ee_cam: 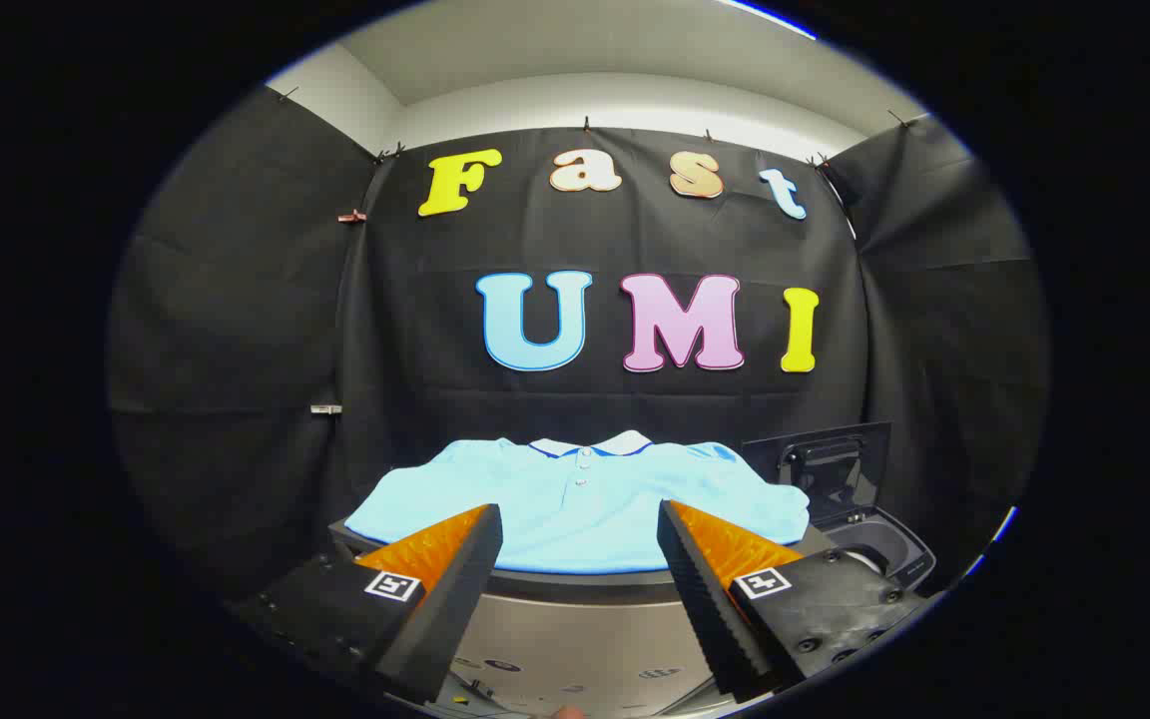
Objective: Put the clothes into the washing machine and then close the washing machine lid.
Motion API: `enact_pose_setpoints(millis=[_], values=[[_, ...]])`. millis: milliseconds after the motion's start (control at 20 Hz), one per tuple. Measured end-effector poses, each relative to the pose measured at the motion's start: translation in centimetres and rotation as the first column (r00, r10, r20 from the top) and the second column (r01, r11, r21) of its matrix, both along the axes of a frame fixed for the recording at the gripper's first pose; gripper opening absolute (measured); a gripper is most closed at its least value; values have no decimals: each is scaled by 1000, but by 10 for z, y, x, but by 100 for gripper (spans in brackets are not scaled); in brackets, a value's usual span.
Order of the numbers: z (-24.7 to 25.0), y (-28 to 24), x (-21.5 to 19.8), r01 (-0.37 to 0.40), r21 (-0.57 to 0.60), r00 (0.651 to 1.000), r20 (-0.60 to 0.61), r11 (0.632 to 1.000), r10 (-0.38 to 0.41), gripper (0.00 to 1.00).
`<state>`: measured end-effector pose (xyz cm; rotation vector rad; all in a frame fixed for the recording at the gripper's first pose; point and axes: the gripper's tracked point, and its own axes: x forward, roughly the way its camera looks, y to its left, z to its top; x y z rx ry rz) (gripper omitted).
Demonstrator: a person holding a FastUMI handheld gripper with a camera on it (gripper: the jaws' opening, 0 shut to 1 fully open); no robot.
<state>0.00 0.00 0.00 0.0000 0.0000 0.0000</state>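
- The hand-held gripper has its two fingers spread wide apart, with nothing between them and nothing touched.
- A light blue polo shirt, with a white collar edged in darker blue and a short row of buttons, lies flat and face up on a raised desk straight ahead of the fingers, at twelve o'clock.
- The shirt is apart from the fingertips and a little above them; its lower hem is the nearest part, and the collar points away toward the booth wall.
- Its long spread runs sleeve to sleeve, from nine o'clock to three o'clock, across the line of the fingers. The buttoned centre line sits almost midway between them.
- The washing machine stands at about three o'clock from the shirt, just beside its right sleeve. The dark lid is raised upright and the round opening below it shows.
- My reading is that the coming move turns on this: the hand-held gripper must go forward and slightly up to reach the hem, then carry the shirt rightward to the open tub. The shirt is not yet picked up and the lid is not yet closed.
- Writing: each finger's base carries a small black-and-white square marker. The markings on the pale panel below the desk are too small to read. No brand shows on the shirt.
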Motion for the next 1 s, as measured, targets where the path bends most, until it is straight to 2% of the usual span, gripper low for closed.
enact_pose_setpoints(millis=[1000], values=[[1,7,13,1,-12,1000,-5,1000,-1,98]])
